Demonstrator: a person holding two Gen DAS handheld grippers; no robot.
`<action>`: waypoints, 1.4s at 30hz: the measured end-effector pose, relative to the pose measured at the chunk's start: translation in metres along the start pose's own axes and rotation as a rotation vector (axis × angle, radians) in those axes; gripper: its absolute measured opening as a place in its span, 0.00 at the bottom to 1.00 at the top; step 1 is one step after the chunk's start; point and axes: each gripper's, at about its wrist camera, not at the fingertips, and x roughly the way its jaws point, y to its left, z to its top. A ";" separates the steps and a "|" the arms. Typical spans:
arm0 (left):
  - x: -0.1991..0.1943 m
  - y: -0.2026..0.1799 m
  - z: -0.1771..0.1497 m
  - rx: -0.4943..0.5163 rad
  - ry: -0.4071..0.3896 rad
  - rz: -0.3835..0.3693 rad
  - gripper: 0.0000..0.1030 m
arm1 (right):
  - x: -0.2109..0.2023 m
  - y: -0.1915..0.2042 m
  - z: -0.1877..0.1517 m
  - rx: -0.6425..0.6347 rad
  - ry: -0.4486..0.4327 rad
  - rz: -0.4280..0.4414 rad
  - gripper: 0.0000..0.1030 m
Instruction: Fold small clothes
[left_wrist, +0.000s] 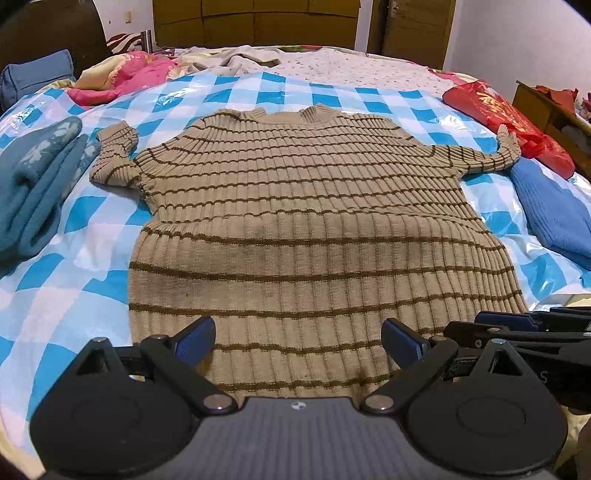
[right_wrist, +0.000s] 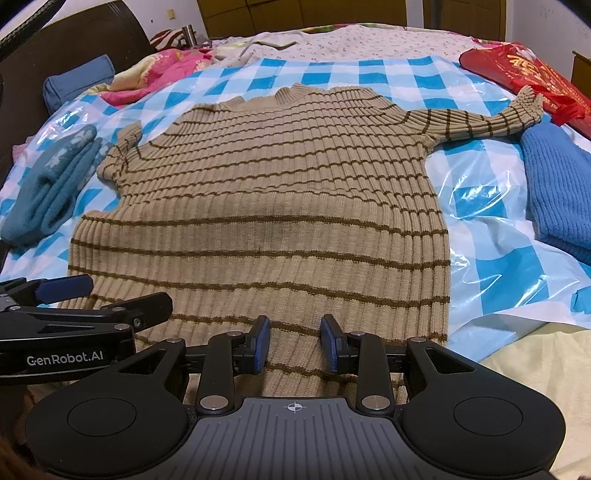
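A beige ribbed sweater with brown stripes (left_wrist: 295, 206) lies flat on the blue-and-white checked sheet (left_wrist: 66, 280), collar far, hem near; it also shows in the right wrist view (right_wrist: 266, 206). Its left sleeve (left_wrist: 112, 158) is folded in, its right sleeve (left_wrist: 476, 157) stretches out. My left gripper (left_wrist: 298, 341) is wide open over the hem, empty. My right gripper (right_wrist: 294, 343) is partly open over the hem, with the fabric between its pads; it also shows at the right in the left wrist view (left_wrist: 524, 325).
A folded teal garment (left_wrist: 33, 192) lies left of the sweater. A folded blue knit (left_wrist: 554, 210) lies to the right, beside a red bag (left_wrist: 509, 122). Pink bedding (left_wrist: 122, 74) and a wooden headboard are at the far side.
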 end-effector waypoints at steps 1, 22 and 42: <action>0.000 0.000 0.000 0.000 0.000 0.000 1.00 | 0.000 -0.001 0.000 -0.001 0.000 -0.002 0.30; 0.000 -0.006 0.009 0.011 -0.016 -0.017 1.00 | -0.001 0.000 0.001 -0.014 -0.009 -0.029 0.36; 0.006 -0.014 0.018 0.034 -0.014 -0.012 1.00 | 0.001 -0.007 0.006 -0.004 -0.011 -0.045 0.36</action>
